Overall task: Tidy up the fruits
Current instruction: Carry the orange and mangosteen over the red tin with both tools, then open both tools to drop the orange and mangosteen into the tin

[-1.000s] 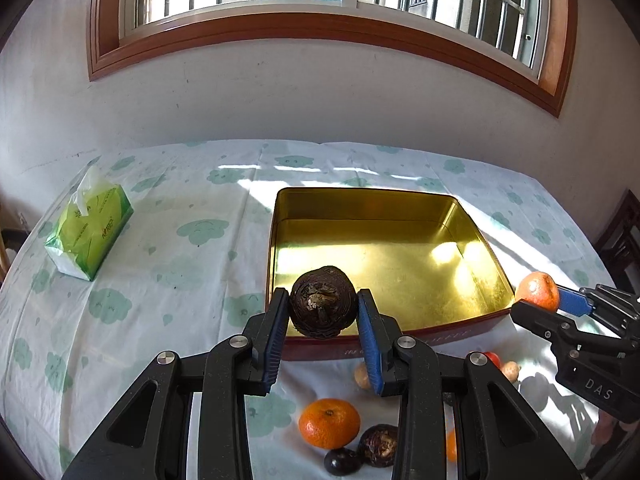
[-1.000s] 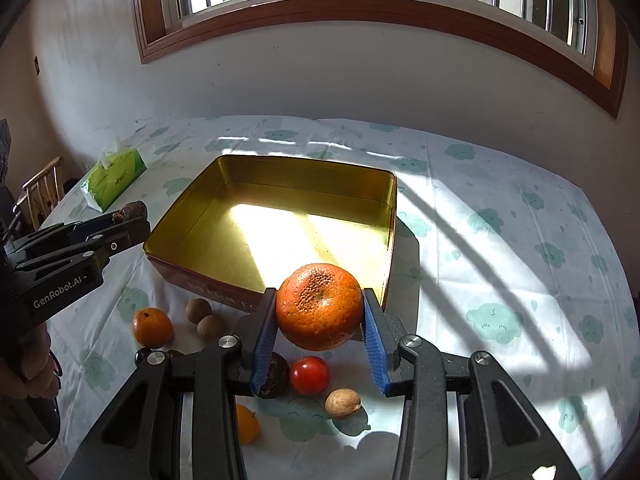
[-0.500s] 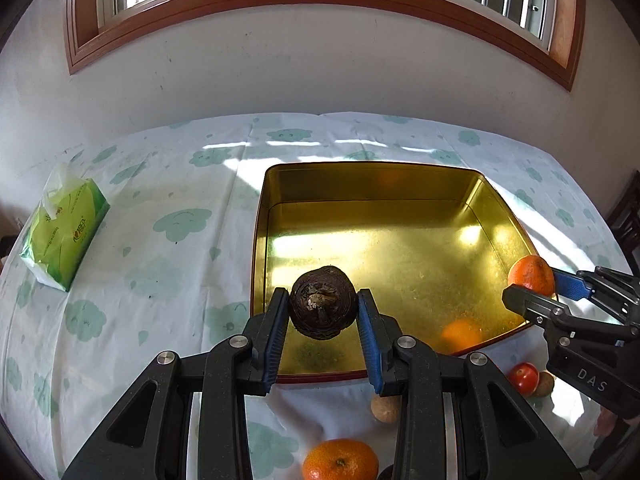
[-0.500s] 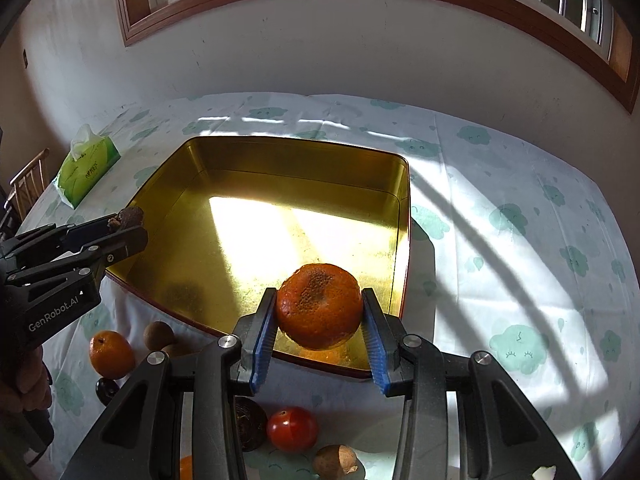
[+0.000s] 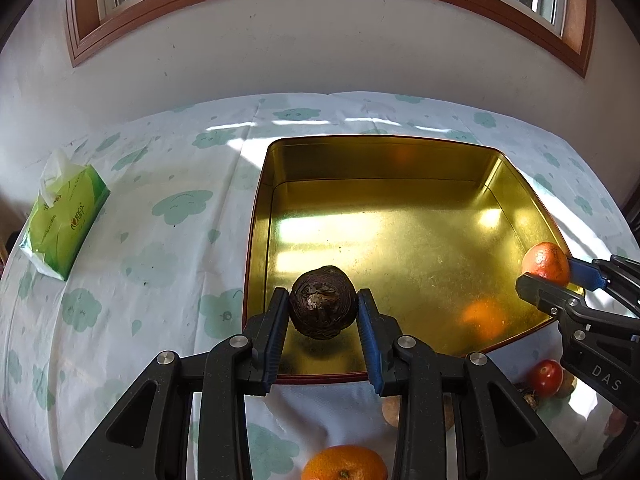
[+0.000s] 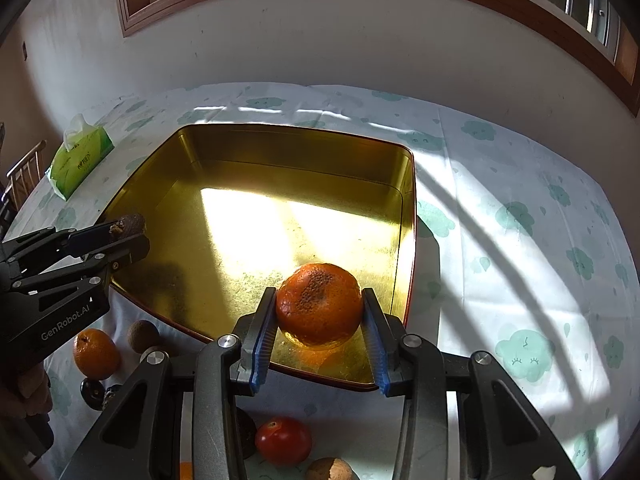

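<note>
My left gripper (image 5: 323, 309) is shut on a dark wrinkled fruit (image 5: 322, 302), held just inside the near left corner of the gold tin tray (image 5: 256, 216). My right gripper (image 6: 320, 309) is shut on an orange mandarin (image 6: 319, 303), low over the tray's (image 6: 409, 208) near right corner. From the other wrist each gripper also shows: the right gripper (image 5: 554, 276) with its mandarin (image 5: 545, 262), the left gripper (image 6: 130, 232) with the dark fruit (image 6: 130, 223). Loose on the cloth near the tray lie a mandarin (image 5: 344, 462), a red tomato (image 6: 283, 440) and brown fruits (image 6: 143, 335).
A green tissue pack (image 5: 64, 218) lies at the far left of the cloud-print tablecloth (image 6: 520, 216). A white wall and a wood-framed window stand behind the table. A wooden chair (image 6: 24, 176) is at the left edge. A person's hand (image 6: 28, 392) grips the left tool.
Both grippers have come forward and down over the tray's near edge with their fruits still held. The tray now looks larger and closer in both views.
</note>
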Demonstrator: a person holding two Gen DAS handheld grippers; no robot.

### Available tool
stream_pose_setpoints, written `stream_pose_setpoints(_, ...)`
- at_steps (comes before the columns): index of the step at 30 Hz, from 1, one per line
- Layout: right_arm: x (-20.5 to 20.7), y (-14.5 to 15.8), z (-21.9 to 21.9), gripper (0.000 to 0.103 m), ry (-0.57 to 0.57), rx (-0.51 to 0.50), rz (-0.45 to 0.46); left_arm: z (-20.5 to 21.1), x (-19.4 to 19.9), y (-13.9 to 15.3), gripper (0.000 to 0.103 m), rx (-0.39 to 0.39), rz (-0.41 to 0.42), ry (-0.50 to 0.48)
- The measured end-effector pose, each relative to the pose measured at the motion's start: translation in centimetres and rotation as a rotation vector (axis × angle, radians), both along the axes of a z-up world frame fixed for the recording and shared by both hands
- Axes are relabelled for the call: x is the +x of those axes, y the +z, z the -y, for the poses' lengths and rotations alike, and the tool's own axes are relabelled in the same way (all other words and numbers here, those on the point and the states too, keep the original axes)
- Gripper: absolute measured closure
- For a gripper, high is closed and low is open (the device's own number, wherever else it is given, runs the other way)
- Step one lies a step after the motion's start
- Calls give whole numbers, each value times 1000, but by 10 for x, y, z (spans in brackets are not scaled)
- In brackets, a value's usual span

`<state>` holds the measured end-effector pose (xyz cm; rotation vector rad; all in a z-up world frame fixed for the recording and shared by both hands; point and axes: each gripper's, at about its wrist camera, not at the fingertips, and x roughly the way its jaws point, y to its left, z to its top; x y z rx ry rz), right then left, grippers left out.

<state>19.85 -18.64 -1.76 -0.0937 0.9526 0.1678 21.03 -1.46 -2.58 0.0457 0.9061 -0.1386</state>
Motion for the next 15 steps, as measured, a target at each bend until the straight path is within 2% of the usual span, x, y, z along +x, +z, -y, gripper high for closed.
stream_pose_setpoints(15, 0, -1, 1, 66, -2, 8, 0, 1, -2, 1, 68, -5, -14, 25)
